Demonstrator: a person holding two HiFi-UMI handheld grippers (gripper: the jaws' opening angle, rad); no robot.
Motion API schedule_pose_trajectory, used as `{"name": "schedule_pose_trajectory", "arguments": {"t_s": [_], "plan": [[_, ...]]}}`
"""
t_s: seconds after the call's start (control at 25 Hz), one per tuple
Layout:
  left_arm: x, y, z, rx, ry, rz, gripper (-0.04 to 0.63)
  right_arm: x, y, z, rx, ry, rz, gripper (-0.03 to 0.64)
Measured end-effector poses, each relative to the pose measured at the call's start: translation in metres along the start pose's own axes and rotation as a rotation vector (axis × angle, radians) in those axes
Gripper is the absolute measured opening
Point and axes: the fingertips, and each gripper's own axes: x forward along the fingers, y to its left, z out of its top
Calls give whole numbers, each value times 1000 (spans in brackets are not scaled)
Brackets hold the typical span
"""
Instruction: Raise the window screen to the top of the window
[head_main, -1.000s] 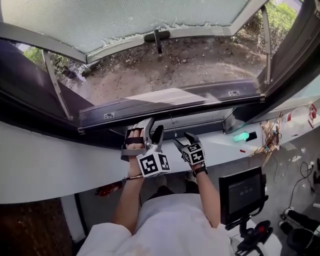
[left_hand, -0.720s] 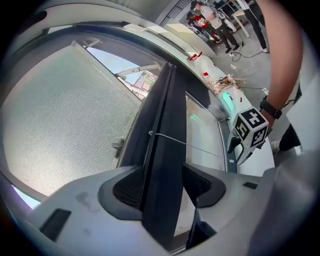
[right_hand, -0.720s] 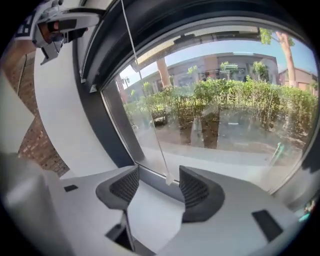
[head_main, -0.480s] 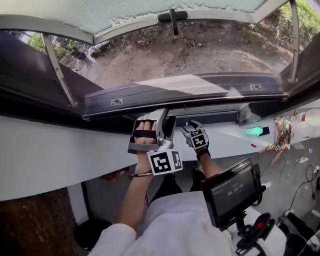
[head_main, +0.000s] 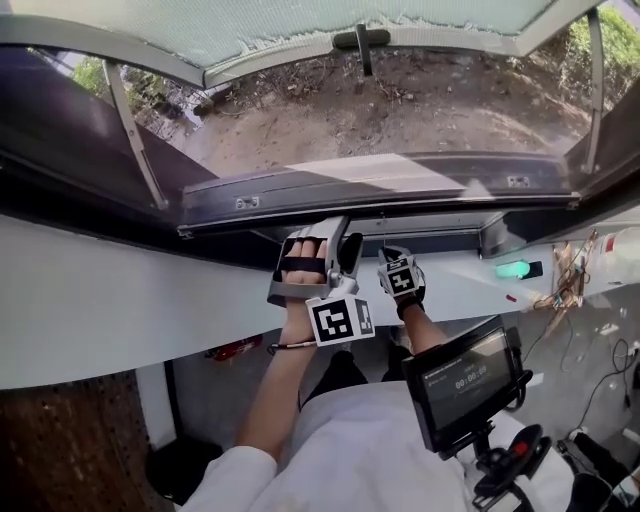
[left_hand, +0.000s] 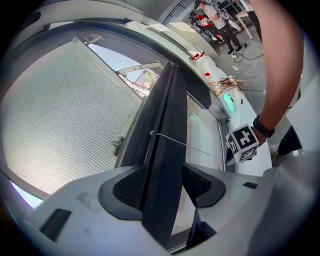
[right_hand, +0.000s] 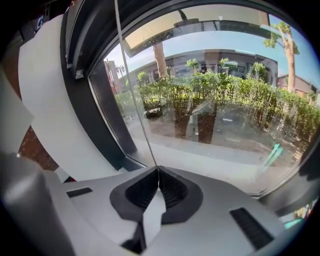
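The mesh window screen hangs high over the open window, its bottom bar and dark handle near the top edge of the head view. A thin pull cord runs down into my right gripper. Its jaws have just closed, and they are shut on the cord. In the head view that gripper sits at the white sill. My left gripper is beside it, shut on the dark window frame rail. The left gripper view shows the mesh to the rail's left.
A tablet on a stand sits close on my right. A green-lit device and loose cables lie on the sill further right. Bare ground lies outside the glass. People stand far off in the room.
The right gripper's jaws, spread a second ago, are now closed on the cord. It has moved closer to the window frame. The left gripper stays on the rail.
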Motion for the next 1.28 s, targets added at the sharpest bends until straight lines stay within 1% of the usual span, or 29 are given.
{"name": "schedule_pose_trajectory", "arguments": {"t_s": [0.08,0.2,0.24,0.32,0.4,0.44,0.48,0.6,0.72,0.88,0.92,1.04,1.2,1.28], "plan": [[-1,1,-1,-3,6,-16,239,-8,4,-9,23,-2,20,6],[-1,1,-1,28,14,-18,239,-25,15,-24,54,-23,59,6],[-2,1,0,30,-2,-8,233,-32,21,-31,45,-26,76,6],[-5,1,0,34,-51,5,198,-43,34,-44,2,-25,99,6],[-5,0,-1,64,-72,-7,196,-53,44,-53,-30,-34,102,6],[-5,1,-1,83,-71,-17,196,-58,47,-55,-26,-43,101,6],[-6,2,0,97,-66,-25,195,-63,50,-57,-12,-49,98,6],[-11,7,1,118,-50,-27,148,-80,58,-57,34,-81,86,5],[-11,7,-3,133,-34,-5,147,-82,61,-69,57,-76,90,5],[-6,7,0,141,-30,7,119,-87,54,-78,147,-109,85,5],[-6,6,1,140,-29,8,118,-90,55,-80,152,-110,84,5],[-6,5,2,121,-35,28,115,-95,57,-85,119,-87,63,3],[-1,7,2,111,-61,59,109,-93,55,-85,161,-95,56,3],[-2,9,1,83,-62,54,108,-95,58,-84,159,-94,62,3]]}}
